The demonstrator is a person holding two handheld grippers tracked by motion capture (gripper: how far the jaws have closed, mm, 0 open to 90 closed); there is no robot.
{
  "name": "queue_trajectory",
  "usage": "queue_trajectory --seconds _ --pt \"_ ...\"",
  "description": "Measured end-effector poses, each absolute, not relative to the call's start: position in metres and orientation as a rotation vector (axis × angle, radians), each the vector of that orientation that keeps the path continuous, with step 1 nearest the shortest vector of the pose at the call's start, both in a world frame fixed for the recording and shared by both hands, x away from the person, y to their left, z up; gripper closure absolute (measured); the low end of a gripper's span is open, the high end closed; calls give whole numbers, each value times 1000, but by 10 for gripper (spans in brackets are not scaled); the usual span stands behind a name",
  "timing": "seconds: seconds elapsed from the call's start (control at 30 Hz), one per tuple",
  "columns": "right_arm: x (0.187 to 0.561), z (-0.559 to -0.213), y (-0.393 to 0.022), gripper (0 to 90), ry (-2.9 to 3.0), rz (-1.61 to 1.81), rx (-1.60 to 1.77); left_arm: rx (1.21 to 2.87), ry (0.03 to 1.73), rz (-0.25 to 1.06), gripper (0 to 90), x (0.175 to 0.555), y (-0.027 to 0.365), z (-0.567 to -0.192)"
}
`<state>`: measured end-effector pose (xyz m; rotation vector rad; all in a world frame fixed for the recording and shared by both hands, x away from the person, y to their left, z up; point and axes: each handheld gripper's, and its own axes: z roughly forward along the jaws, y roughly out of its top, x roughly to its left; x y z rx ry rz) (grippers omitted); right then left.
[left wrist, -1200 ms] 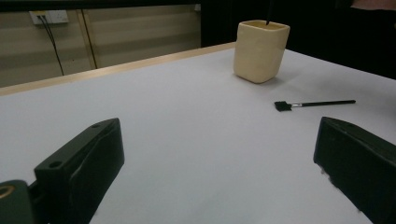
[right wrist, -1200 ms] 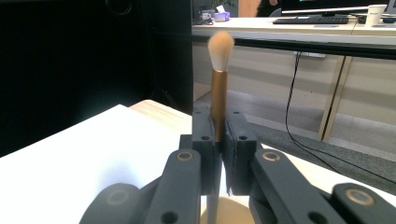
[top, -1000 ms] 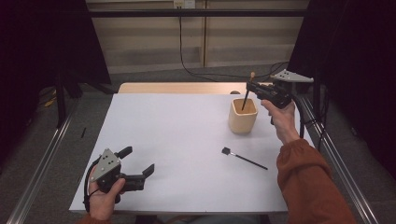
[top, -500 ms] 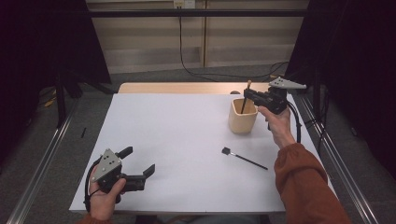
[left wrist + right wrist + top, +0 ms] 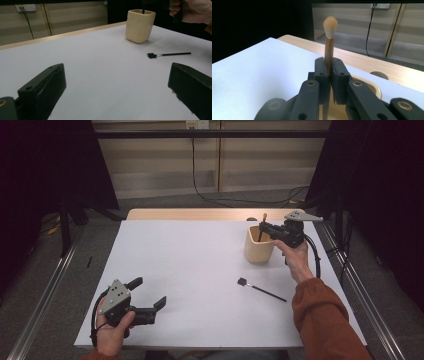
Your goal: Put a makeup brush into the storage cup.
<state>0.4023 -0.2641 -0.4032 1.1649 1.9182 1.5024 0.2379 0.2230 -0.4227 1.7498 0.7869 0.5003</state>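
My right gripper (image 5: 263,227) (image 5: 329,75) is shut on a makeup brush (image 5: 262,226) (image 5: 329,45), held upright with its tan bristle tip up and its dark handle dipping into the cream cup (image 5: 259,247) (image 5: 139,25). A second brush (image 5: 261,289) (image 5: 170,54), black with a flat head, lies on the white table sheet (image 5: 190,270) in front of the cup. At the near left my left gripper (image 5: 150,296) rests on the sheet, open, with nothing between its jaws; its fingers (image 5: 43,87) frame the cup and the lying brush in the left gripper view.
A wooden table edge (image 5: 190,214) runs along the far side of the sheet. Metal rails (image 5: 45,295) flank the table left and right. A cable (image 5: 205,190) hangs over the floor behind. The right forearm in an orange sleeve (image 5: 325,320) lies along the sheet's right side.
The right gripper has sunk with the brush, so the handle now reaches deeper into the cup. The left gripper has stayed put.
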Motion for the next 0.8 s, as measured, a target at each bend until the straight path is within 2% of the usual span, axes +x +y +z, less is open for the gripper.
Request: queue_trajectory --seconds 0.13,0.33,0.4,0.47,0.5,0.57,0.7,0.8 --pt "403 -408 -264 830 1932 1502 1172 1750 788 501 16 238 223 -423" --pt "402 -412 -265 714 1922 1500 1188 1752 787 499 16 238 223 -423" --pt "401 -412 -264 625 1918 1496 1184 1752 787 499 16 238 223 -423" --pt "400 -411 -264 580 1908 1494 1176 1751 787 500 16 238 223 -423" --pt "400 -410 -264 520 1907 1497 1171 1751 786 498 16 238 223 -423" --pt "399 -410 -264 486 1895 1494 1165 1750 786 500 16 238 223 -423" --pt "396 -409 -264 301 1886 1499 1149 1745 790 501 16 239 224 -423" --pt "395 -409 -265 198 1879 1513 1147 1745 791 503 16 239 224 -423"
